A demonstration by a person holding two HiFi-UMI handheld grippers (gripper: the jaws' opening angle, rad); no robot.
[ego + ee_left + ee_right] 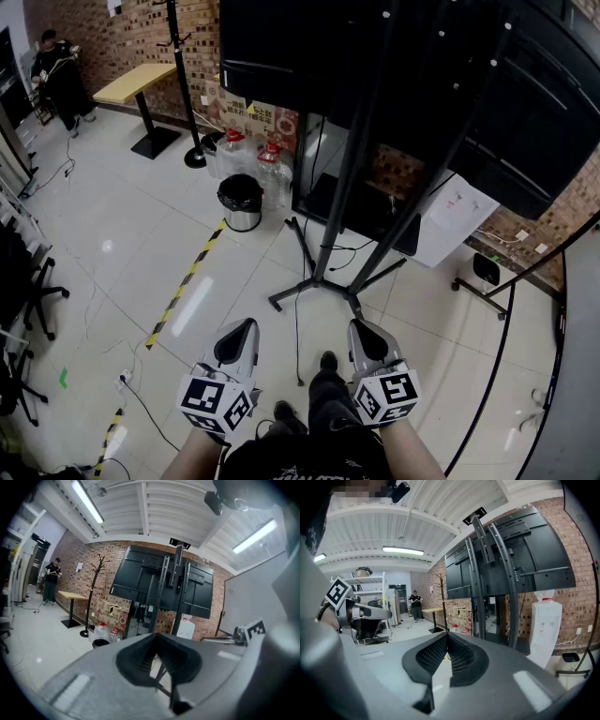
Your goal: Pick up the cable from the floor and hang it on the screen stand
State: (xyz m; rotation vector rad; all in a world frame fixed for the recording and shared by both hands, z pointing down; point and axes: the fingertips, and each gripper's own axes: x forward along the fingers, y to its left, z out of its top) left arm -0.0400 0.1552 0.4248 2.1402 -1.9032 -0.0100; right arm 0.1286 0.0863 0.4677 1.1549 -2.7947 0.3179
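In the head view, the left gripper (244, 326) and the right gripper (360, 326) are held side by side above the white tiled floor (122, 272). The thin black cable (297, 337) lies on the tiles between them, running from the foot of the black metal screen stand (343, 202) towards the person's shoes. A silver round bin (241, 202) stands to the left of the stand.

In the left gripper view, the jaws meet at their tips with nothing between them, and the stand rises beyond them.

In the right gripper view, the jaws are likewise closed together and empty. The stand is ahead, with a white water dispenser (544, 625) to its right.
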